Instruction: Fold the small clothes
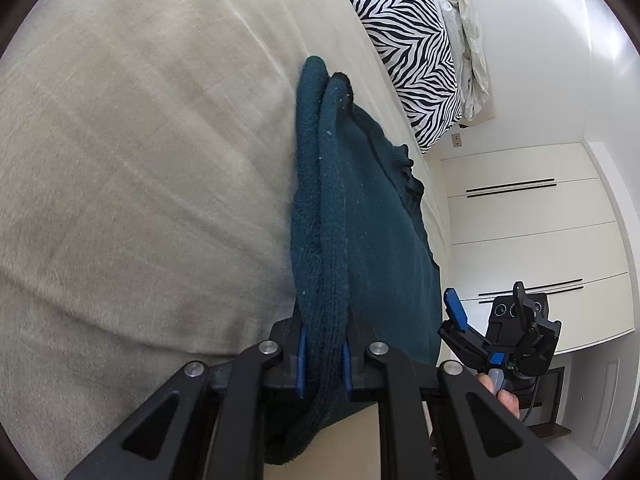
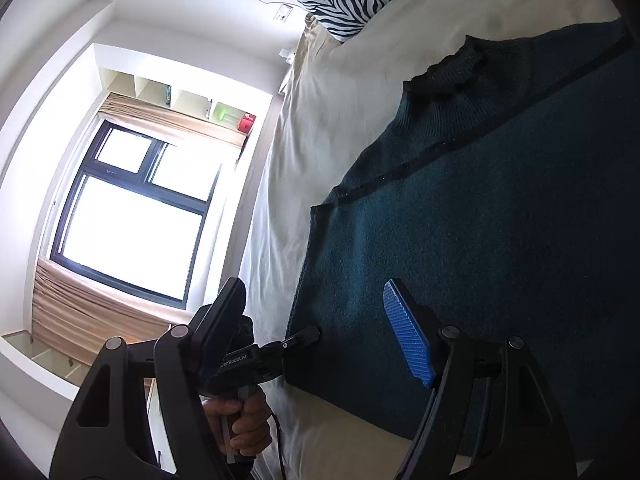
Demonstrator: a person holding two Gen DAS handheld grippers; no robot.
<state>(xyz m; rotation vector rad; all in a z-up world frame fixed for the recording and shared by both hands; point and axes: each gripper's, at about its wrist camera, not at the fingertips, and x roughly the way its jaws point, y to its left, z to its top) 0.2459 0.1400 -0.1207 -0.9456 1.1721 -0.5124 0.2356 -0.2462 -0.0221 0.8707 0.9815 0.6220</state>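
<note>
A dark teal knit sweater (image 1: 376,216) lies on the beige bed (image 1: 140,160). My left gripper (image 1: 324,364) is shut on a bunched edge of the sweater; the folded fabric runs between its blue pads. In the right wrist view the left gripper (image 2: 308,336) pinches the sweater's edge (image 2: 500,240) at the bed's side. My right gripper (image 2: 320,328) is open and empty, its fingers spread just above the sweater's lower edge. It also shows in the left wrist view (image 1: 480,312), beyond the sweater's far side. The sweater's collar (image 2: 452,68) points toward the pillows.
A zebra-striped pillow (image 1: 408,52) and crumpled pale bedding (image 1: 468,36) lie at the head of the bed. White wardrobe doors (image 1: 540,240) stand beside the bed. A bright window (image 2: 132,216) with beige curtains is across the room.
</note>
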